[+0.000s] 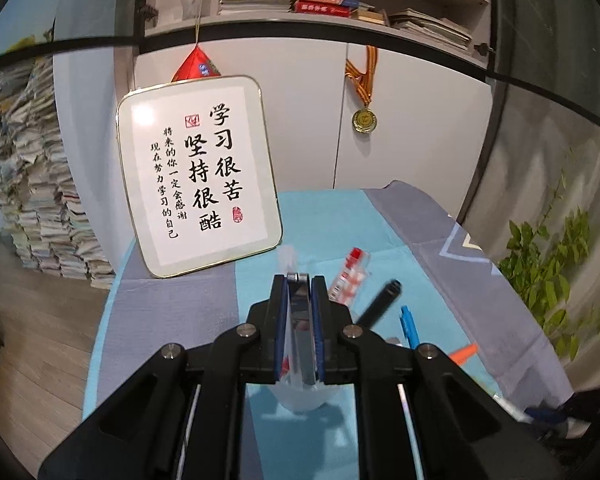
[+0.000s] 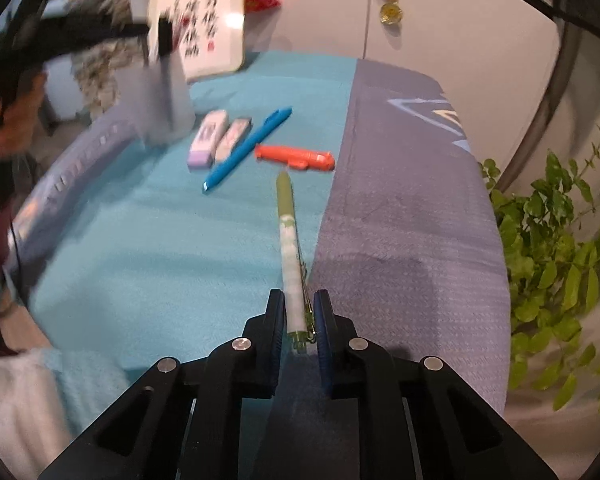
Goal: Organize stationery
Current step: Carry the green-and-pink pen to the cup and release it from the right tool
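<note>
Right wrist view shows the right gripper (image 2: 297, 312) closed on a green-and-white pen (image 2: 290, 248), the barrel running forward between the pads with its green cap end out over the teal cloth (image 2: 140, 240). Ahead lie an orange utility knife (image 2: 296, 157), a blue pen (image 2: 247, 150) and two erasers (image 2: 220, 138), all close together. The left gripper (image 1: 299, 300) is clamped on the rim of a translucent plastic cup (image 1: 300, 394), which looks like the holder meant for the pens; a lead-refill case (image 1: 350, 276) and a black marker (image 1: 380, 302) lie just beyond it. The grip sits near the pen's tail, so the long free end may swing. To do this well, bring the cup upright and steady, tip the pen nose-down over its mouth, and release only once the tip is inside.
</note>
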The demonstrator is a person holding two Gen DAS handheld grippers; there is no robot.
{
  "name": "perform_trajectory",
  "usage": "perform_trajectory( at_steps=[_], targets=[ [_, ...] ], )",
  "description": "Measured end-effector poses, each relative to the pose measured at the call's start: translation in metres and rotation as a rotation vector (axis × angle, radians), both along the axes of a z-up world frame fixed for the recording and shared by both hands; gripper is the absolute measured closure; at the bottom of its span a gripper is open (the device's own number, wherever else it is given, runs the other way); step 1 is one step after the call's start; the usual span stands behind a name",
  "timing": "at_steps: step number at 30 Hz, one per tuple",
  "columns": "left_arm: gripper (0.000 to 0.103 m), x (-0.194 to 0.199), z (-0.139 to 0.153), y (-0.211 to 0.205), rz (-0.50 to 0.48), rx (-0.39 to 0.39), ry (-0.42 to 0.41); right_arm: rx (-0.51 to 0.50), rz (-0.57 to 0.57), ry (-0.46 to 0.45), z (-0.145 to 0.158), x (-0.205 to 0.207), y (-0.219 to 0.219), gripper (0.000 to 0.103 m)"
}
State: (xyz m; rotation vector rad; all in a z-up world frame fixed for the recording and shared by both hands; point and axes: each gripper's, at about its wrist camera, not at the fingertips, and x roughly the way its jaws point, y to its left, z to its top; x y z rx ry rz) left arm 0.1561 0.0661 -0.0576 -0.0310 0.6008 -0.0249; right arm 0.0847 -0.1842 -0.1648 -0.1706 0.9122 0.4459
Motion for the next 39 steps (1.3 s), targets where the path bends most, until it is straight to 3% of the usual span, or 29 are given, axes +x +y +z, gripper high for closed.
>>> perform_trajectory(
  at_steps=[7, 16, 30, 39],
  targets=[
    [0.092, -0.023, 0.009, -0.006, -0.041, -0.017, -0.032, 0.209, -0.086, -0.074, 0.057, 0.004, -0.023, 0.092],
    [0.092, -0.039, 0.01, -0.008, -0.067, -0.005, -0.043, 0.307, -0.105, -0.156, 0.105, 0.014, -0.012, 0.092],
    [0.092, -0.065, 0.001, 0.036, 0.049, -0.005, -0.065, 0.345, 0.165, -0.259, 0.178, 0.024, 0.089, 0.092],
    [0.092, -0.074, -0.007, 0.049, 0.056, -0.001, -0.065, 0.203, 0.204, -0.195, 0.152, 0.055, 0.153, 0.092]
  ],
)
